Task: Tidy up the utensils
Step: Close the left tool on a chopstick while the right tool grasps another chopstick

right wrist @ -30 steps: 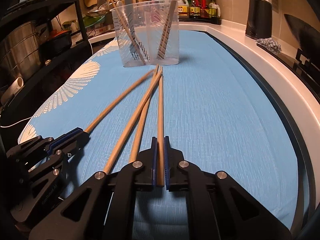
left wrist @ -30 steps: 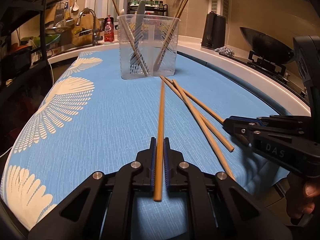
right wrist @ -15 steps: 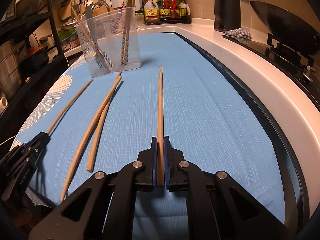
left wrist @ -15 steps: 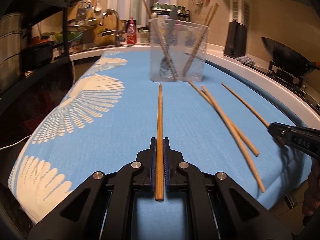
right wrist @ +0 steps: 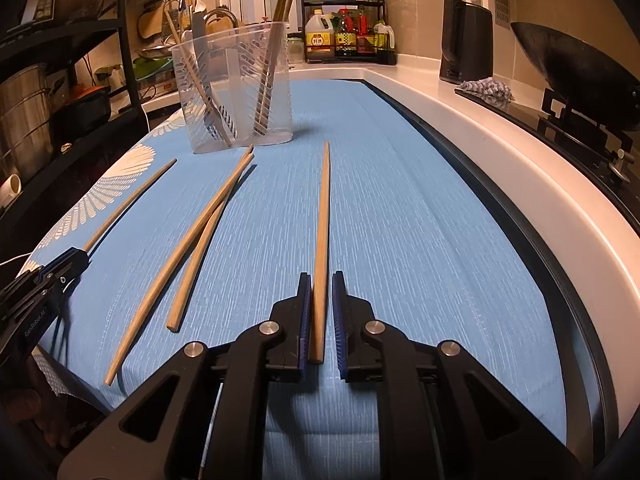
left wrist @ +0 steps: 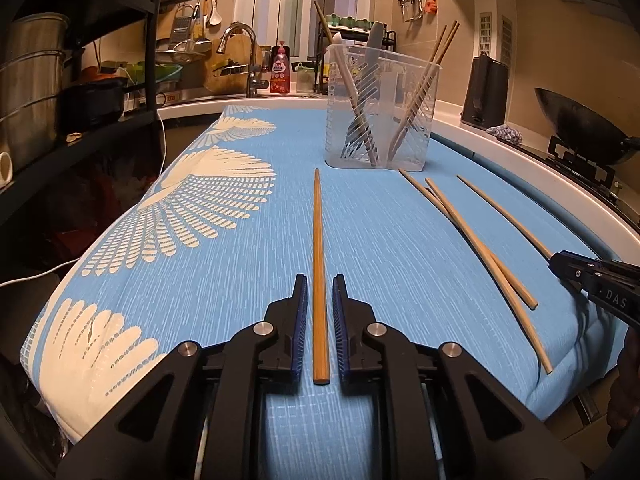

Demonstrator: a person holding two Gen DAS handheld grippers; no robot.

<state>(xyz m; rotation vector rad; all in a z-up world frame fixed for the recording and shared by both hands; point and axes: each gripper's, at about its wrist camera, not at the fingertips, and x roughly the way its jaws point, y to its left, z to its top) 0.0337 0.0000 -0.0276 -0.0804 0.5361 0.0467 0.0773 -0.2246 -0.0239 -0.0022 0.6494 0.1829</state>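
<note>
A clear plastic utensil holder point(left wrist: 380, 108) stands at the far end of the blue cloth, with several chopsticks and a grey utensil in it; it also shows in the right wrist view point(right wrist: 236, 92). My left gripper point(left wrist: 320, 280) is open, a darker chopstick point(left wrist: 318, 256) lying on the cloth between its fingers. My right gripper point(right wrist: 320, 278) is open, a light chopstick point(right wrist: 322, 232) lying between its fingers, close to the left pad. Two more chopsticks point(right wrist: 196, 236) lie crossed on the cloth between the grippers.
A blue cloth with white fan prints point(left wrist: 224, 200) covers the counter. A black rack with pots point(left wrist: 52, 80) stands left. A white counter edge point(right wrist: 500, 152), a kettle point(right wrist: 466, 40) and a wok point(right wrist: 572, 68) stand right. A sink tap point(left wrist: 244, 56) is behind.
Both grippers have opened and let go of their chopsticks, which now lie on the cloth. The two grippers have moved apart, separating these chopsticks from the pile.
</note>
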